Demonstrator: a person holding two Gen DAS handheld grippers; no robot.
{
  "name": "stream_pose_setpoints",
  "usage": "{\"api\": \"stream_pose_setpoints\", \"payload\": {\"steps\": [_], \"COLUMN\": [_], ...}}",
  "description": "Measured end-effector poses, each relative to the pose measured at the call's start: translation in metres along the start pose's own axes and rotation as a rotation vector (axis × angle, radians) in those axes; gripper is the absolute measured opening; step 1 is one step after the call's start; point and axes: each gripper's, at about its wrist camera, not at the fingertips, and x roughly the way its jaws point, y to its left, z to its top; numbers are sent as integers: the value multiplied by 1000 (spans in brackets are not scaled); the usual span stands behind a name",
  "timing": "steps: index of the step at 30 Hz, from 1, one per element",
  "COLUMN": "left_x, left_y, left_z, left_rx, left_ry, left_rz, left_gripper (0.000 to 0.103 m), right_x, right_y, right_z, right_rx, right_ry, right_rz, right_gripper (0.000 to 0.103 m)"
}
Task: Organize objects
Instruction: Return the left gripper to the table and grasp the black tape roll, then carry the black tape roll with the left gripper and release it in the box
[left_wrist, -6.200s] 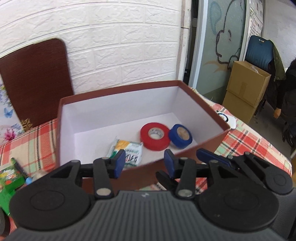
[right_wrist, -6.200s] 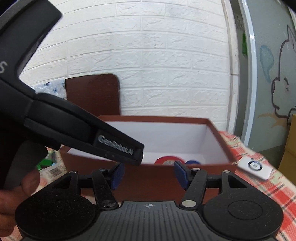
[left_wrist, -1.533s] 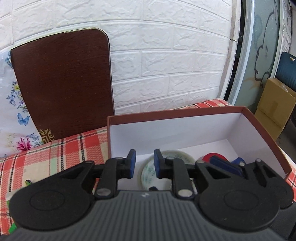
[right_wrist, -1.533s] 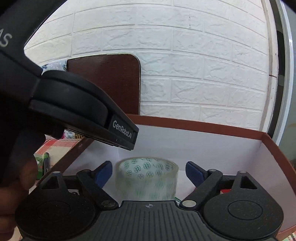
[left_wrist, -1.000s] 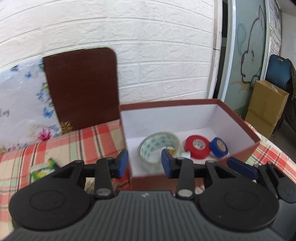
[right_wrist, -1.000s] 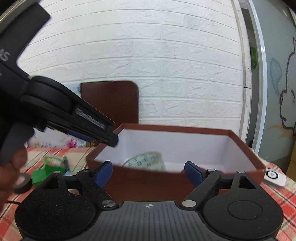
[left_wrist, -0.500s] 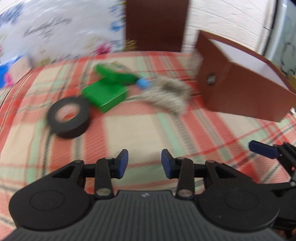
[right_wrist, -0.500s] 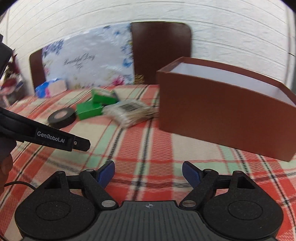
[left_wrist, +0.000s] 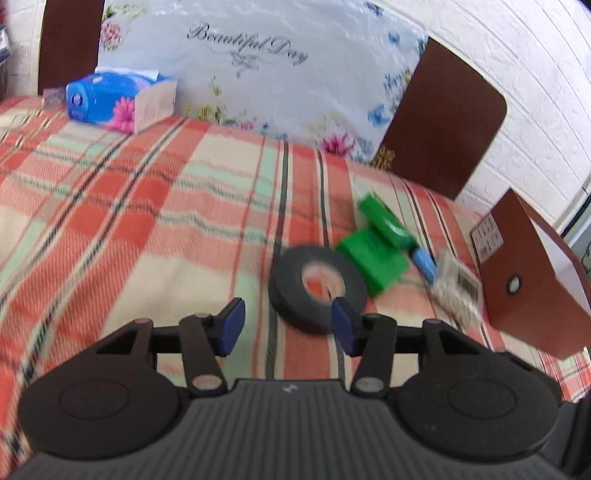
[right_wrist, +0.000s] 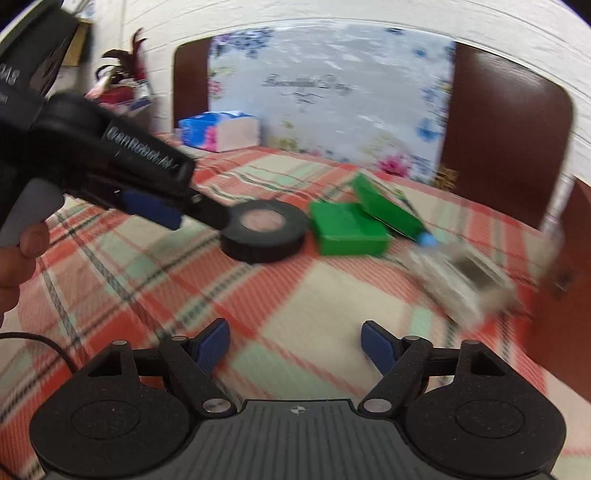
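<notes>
A black tape roll (left_wrist: 317, 286) lies flat on the plaid cloth, also in the right wrist view (right_wrist: 264, 230). My left gripper (left_wrist: 288, 326) is open and empty, just short of the roll, its right finger in front of the roll's near edge. In the right wrist view the left gripper (right_wrist: 192, 210) reaches the roll from the left. My right gripper (right_wrist: 294, 345) is open and empty, hovering over bare cloth nearer the front. A green box (left_wrist: 373, 258) and green pack (left_wrist: 384, 219) lie right of the roll. The brown box (left_wrist: 532, 273) stands at far right.
A clear packet with a barcode (right_wrist: 465, 284) and a blue-capped item (left_wrist: 424, 260) lie between the green box and the brown box. A blue tissue pack (left_wrist: 118, 98) and a floral board (left_wrist: 258, 66) stand at the back, with brown chair backs (left_wrist: 443, 129).
Both grippers have swung left, away from the brown box. My left gripper has closed in on the black tape roll and opened wider. The clear tape roll stays in the box.
</notes>
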Motion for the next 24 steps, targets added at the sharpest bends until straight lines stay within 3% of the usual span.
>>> {"api": "stream_pose_setpoints", "payload": {"steps": [4,7,11,19,24], "left_x": [22,40,45,22,4], "left_y": [-6,-6,-2,-25,-75], "left_z": [12,16,12,-18,-55], "left_rx": [35,48,40,82,184], "left_ry": [29,61,53,84,119], "left_rz": [-5,-4,-8,-37,-101], "left_gripper": [43,30,30,30,30], "right_x": [30,48,55,17,-37], "right_y": [3,4,13,0,-14], "right_z": [22,36,41,15,-24], "right_rx": [15,28,-15,-4,43], "right_ry": [-1,1,-3,0,11], "right_rz": [17,26,29,31,-31], "right_gripper": [77,78,75,75,75]}}
